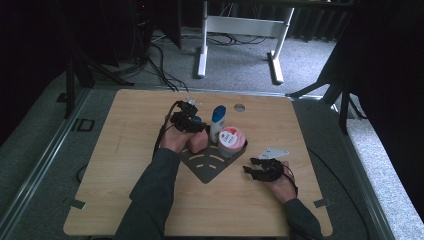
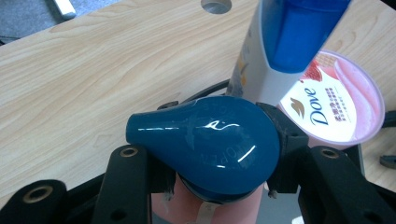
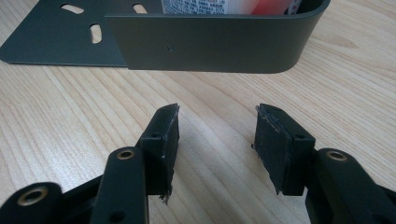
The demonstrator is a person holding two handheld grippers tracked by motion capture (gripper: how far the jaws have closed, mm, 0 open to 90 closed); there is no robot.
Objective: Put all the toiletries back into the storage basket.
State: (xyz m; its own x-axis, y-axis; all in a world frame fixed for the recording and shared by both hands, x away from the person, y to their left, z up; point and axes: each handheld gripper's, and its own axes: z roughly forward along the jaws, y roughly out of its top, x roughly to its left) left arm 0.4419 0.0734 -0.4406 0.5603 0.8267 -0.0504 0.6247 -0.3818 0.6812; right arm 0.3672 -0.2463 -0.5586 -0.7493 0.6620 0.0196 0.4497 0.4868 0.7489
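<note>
A pink bottle [image 1: 198, 143] with a glossy blue teardrop cap [image 2: 205, 149] stands on the dark metal rack [image 1: 207, 167]. My left gripper [image 1: 192, 124] is shut on it at the cap, with the pads [image 2: 282, 140] pressing on both sides and the pink body [image 2: 233, 212] showing below. Close behind it stand a white bottle with a blue cap [image 2: 280, 42] and a pink Dove jar [image 2: 338, 107]. My right gripper [image 1: 256, 169] rests low on the table to the right of the rack. Its jaws stand open with bare wood between them [image 3: 217, 140].
The rack's curved dark wall [image 3: 210, 44] rises just ahead of the right gripper, and its slotted flat base [image 3: 46, 42] lies to the left. A round hole [image 1: 239, 107] sits in the tabletop behind the bottles. Desk legs and cables stand on the floor beyond the table.
</note>
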